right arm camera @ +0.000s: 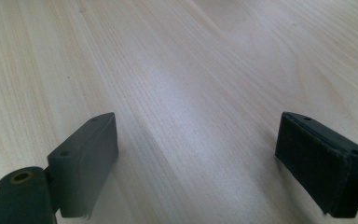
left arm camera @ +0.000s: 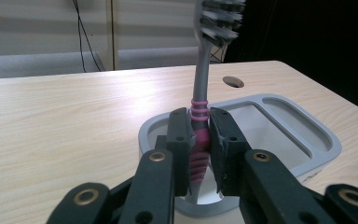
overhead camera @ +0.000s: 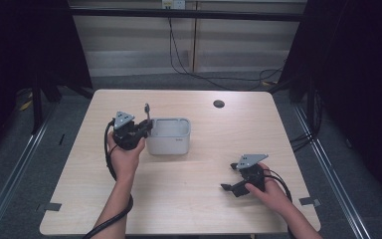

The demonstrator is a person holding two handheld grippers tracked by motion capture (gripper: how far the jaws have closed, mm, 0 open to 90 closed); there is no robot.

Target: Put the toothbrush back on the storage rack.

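Left claw (left arm camera: 199, 149) gripping upright toothbrush (left arm camera: 204, 93) over grey holder (left arm camera: 317, 135), right claw (right arm camera: 196, 163) wide above table (right arm camera: 191, 70)

Bin (overhead camera: 169, 137) is the only obstacle standing on the bench (overhead camera: 204, 199), left of centre. Left tool (left arm camera: 199, 154) sits at the bin's left end, jaws clamped on a toothbrush (left arm camera: 200, 112) standing upright over the rim there, so that corner is blocked. Bin's larger compartments lie open from above. Right of the bin: bare bench out to the edge. Right tool (overhead camera: 231, 186) is well apart from the bin, near right, jaws spread wide over bare wood (right arm camera: 191, 93). Behind the bin: clear top apart from a flush cable hole (overhead camera: 219, 103).
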